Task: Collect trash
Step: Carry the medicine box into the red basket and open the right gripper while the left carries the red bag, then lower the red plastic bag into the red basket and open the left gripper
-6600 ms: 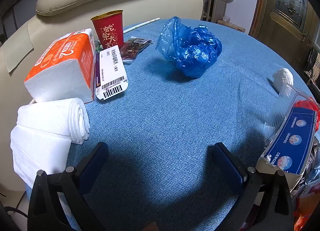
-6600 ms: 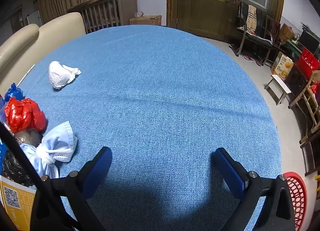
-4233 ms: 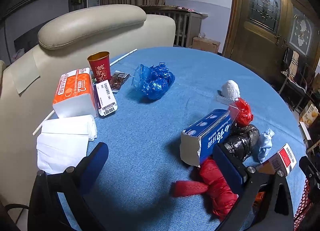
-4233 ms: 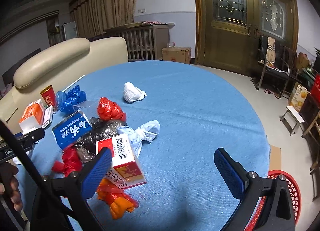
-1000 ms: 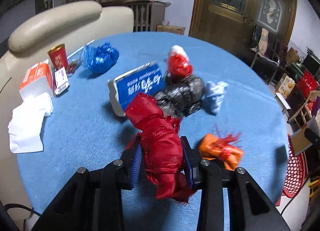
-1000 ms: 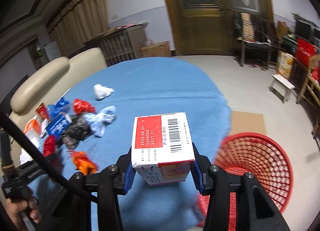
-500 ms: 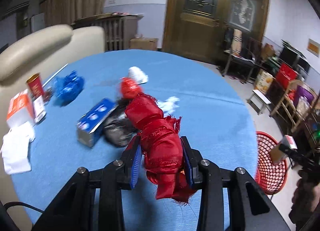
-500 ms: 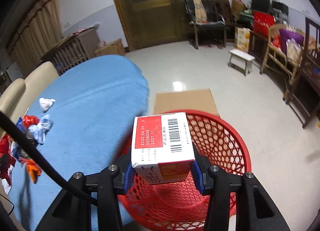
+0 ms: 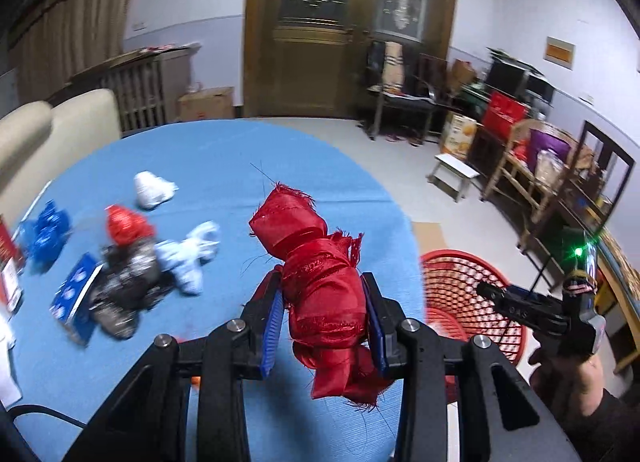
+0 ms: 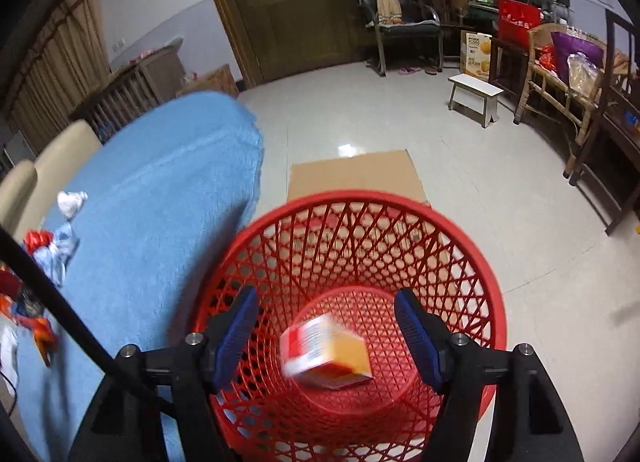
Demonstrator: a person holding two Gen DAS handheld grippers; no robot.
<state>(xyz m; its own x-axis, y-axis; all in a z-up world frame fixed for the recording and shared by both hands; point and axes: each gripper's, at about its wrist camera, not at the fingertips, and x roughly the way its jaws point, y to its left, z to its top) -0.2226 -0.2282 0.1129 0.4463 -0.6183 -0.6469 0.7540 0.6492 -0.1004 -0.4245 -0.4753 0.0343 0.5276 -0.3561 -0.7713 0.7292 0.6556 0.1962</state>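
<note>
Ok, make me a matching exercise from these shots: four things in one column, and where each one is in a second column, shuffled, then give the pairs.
Things:
1. red cloth
2. box
3. basket
4. white wad

Places:
A. on the floor beside the table
B. inside the basket, clear of the right gripper, whose jaws are opening
C. on the blue tabletop
D. clamped in the left gripper

Pairs: 1-D, 2-B, 3-A, 4-C
</note>
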